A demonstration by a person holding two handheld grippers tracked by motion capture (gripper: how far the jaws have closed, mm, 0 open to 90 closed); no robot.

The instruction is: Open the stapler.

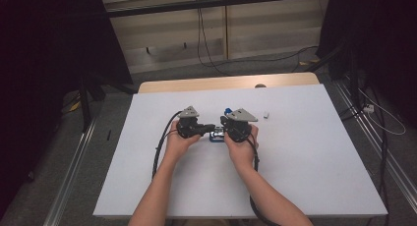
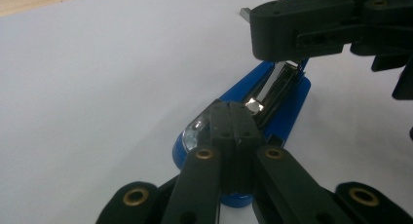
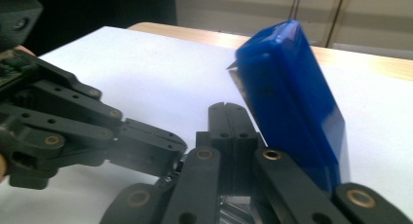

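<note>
In the high view, the blue stapler [image 1: 217, 136] lies on the white table [image 1: 305, 162] between the left claw [image 1: 209, 128] and the right claw [image 1: 223, 125], a small white piece [image 1: 266, 115] off to its right. In the left gripper view, the left claw [image 2: 233, 118] is clenched over the stapler's [image 2: 287, 107] open metal channel. In the right gripper view, the right claw [image 3: 229, 118] is clenched beside the stapler's raised blue lid [image 3: 292, 102].

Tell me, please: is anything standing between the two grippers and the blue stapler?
Nothing visible does. The left gripper, jaws shut, is already at the open stapler, over its metal channel. The right gripper, also shut, is beside the raised blue lid. The small white piece lies apart on the table.
</note>
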